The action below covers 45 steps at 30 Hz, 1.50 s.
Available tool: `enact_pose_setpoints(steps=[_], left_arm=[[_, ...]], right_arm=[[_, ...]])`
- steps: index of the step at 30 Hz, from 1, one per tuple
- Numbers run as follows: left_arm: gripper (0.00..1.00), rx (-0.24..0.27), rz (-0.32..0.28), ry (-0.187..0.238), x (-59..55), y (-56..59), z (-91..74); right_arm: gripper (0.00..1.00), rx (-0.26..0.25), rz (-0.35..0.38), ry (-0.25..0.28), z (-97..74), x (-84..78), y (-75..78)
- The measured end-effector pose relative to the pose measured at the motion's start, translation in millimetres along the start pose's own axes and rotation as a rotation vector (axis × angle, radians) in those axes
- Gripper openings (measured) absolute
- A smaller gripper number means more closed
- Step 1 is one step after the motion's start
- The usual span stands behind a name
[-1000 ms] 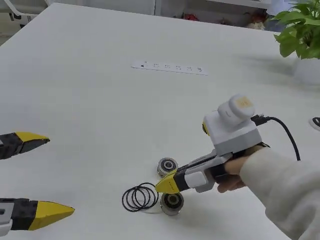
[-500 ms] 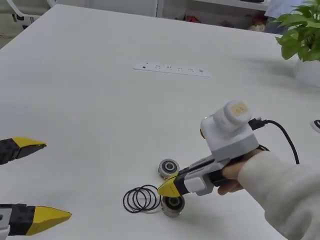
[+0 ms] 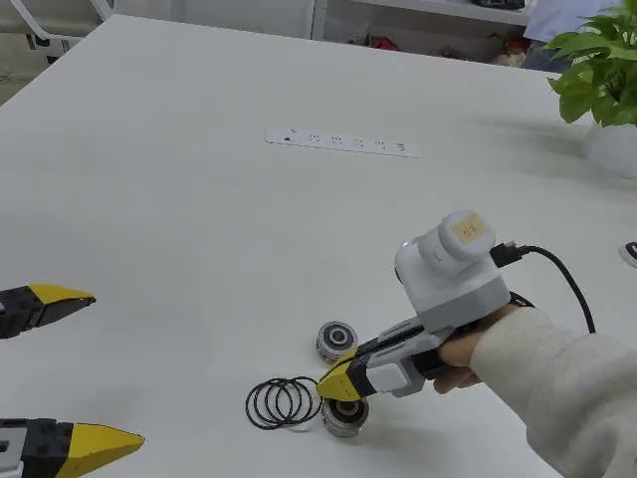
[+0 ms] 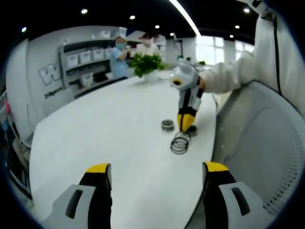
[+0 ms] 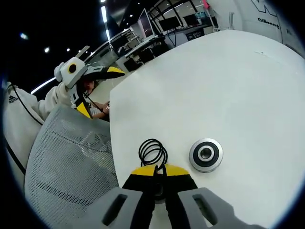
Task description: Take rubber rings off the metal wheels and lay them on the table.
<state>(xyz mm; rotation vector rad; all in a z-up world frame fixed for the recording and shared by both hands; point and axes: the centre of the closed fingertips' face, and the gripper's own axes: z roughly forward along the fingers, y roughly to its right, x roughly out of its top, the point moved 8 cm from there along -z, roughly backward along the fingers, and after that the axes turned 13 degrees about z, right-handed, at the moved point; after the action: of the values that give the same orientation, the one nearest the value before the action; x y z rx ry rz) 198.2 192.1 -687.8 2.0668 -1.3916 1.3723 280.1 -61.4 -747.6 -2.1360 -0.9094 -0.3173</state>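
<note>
Now I'm holding the right gripper [image 5: 157, 168], its jaws pressing together, over the near metal wheel [image 3: 344, 415]; the loose rubber rings [image 5: 153, 151] are lying just beside it on the bench [image 3: 199, 219], with the second wheel [image 5: 205, 154] sitting near. My left gripper [image 4: 156, 168] is hovering well apart, jaws spreading wide

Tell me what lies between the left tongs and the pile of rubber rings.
Only bare table: in the left gripper view, nothing sits between the left tongs and the rubber rings.
</note>
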Motion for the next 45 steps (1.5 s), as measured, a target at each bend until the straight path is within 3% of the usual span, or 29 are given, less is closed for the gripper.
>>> enact_pose_setpoints(steps=[20, 33, 45], left_arm=[[0.79, -0.004, -0.004, -0.005, -2.7, 4.5, 0.9], [0.80, -0.005, 0.003, 0.014, 3.2, 6.4, 1.8], [0.86, -0.001, -0.004, 0.026, 11.1, 12.4, -2.9]], right_arm=[[0.05, -0.018, -0.034, 0.027, 0.8, 2.9, 1.1], [0.15, -0.034, -0.038, 0.183, -30.3, 24.4, -4.5], [0.39, -0.029, -0.088, 0.300, -54.5, 37.0, -24.8]])
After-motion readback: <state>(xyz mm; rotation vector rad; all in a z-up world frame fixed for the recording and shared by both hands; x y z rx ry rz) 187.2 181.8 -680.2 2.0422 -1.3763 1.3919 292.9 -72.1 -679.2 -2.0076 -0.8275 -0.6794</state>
